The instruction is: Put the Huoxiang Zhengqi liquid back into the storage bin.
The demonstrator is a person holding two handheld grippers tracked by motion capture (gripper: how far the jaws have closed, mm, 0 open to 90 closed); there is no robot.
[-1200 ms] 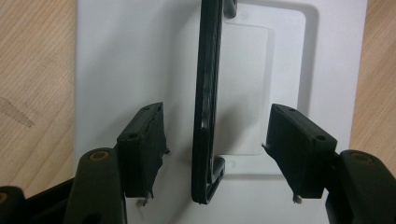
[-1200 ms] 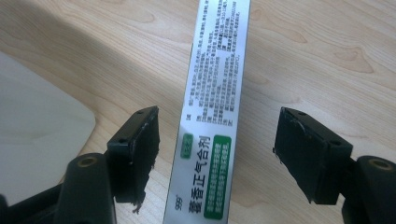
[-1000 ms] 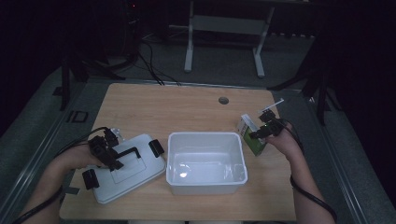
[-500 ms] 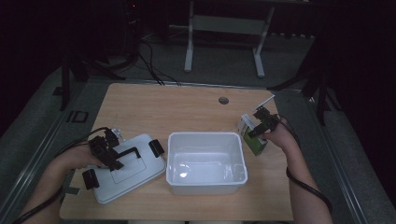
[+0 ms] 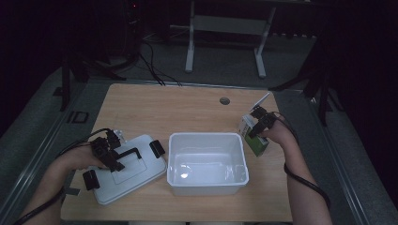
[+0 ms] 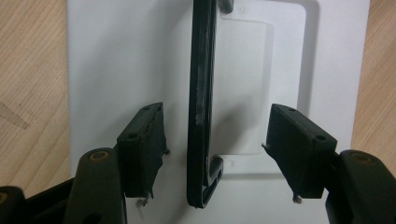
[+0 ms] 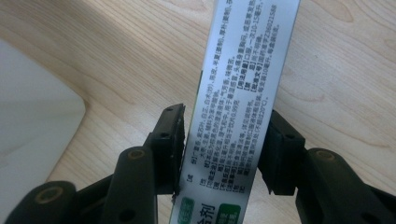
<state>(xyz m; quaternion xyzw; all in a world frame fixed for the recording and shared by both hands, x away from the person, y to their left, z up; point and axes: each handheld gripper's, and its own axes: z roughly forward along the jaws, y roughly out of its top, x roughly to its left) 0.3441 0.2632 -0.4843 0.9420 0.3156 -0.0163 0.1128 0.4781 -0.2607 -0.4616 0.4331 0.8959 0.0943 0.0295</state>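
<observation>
Right claw [image 7: 223,151] has just closed onto carton [image 7: 238,93].

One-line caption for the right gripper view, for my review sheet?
Right hand-held gripper, jaws just closing, clasps a white-and-green printed cardboard carton above the light wooden table.

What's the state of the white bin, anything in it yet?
Empty. The high view shows the white bin with a bare bottom; its lid lies on the table beside it, and the green-and-white carton stands outside by its right wall.

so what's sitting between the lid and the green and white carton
The open white tub stands between the lid and the green and white carton in the high view, bare inside as far as shows.
</observation>
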